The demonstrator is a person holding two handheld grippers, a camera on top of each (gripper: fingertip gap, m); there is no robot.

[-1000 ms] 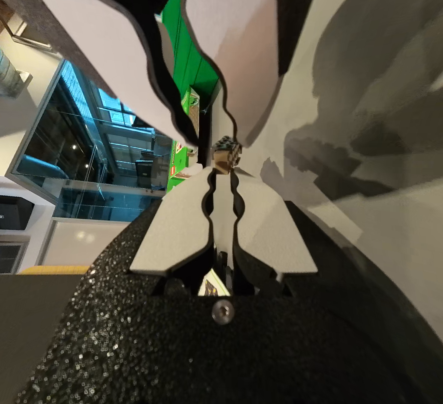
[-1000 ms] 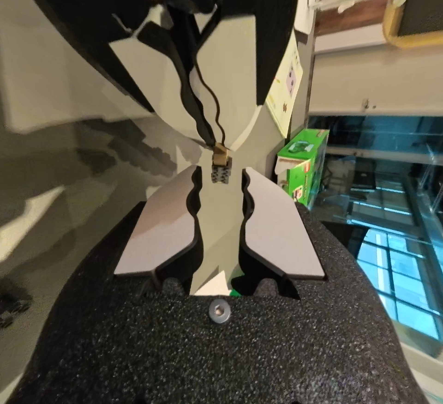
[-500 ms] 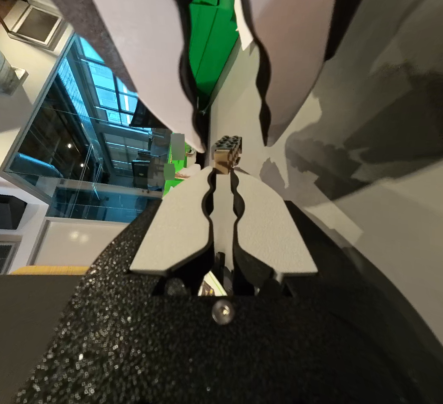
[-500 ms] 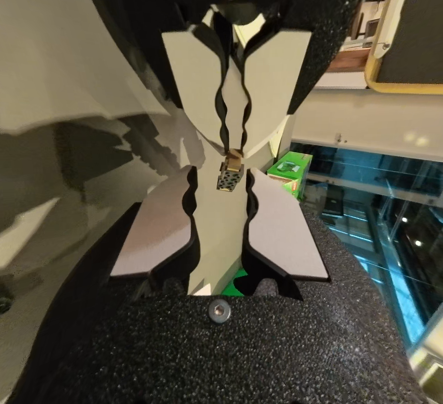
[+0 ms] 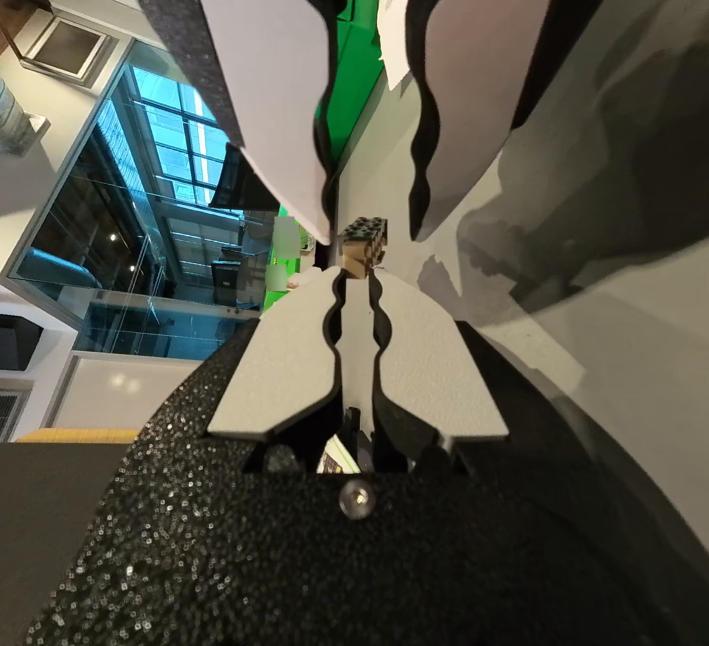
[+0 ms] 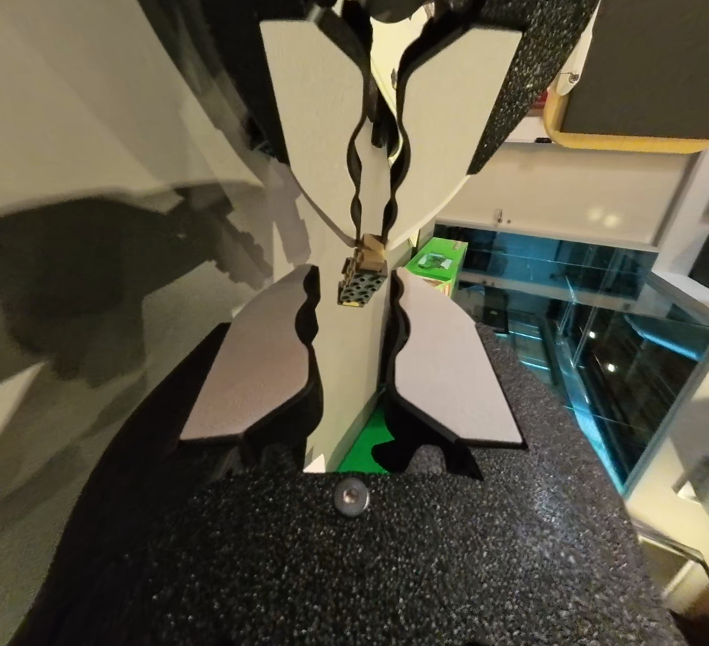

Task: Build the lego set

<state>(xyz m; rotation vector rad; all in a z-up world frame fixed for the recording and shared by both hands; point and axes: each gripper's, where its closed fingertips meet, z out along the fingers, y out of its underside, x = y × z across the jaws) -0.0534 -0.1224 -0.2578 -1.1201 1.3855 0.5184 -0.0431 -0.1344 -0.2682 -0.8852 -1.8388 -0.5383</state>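
The brick stack [image 5: 363, 248] is pinched by its tan end at the tips of my left gripper [image 5: 356, 274], its long axis pointing straight at my right gripper [image 6: 355, 274]. My right gripper is open and empty, its fingers on both sides of the dark end without touching.

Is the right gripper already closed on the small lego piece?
No, in the right wrist view the right gripper has its jaws apart on either side of the lego piece, which the left gripper pinches.

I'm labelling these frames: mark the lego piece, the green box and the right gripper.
lego piece [image 5: 364, 250], left wrist view, its tan and black body.
green box [image 6: 435, 263], right wrist view, its top face.
right gripper [image 6: 355, 276], right wrist view, midway between its fingertips.
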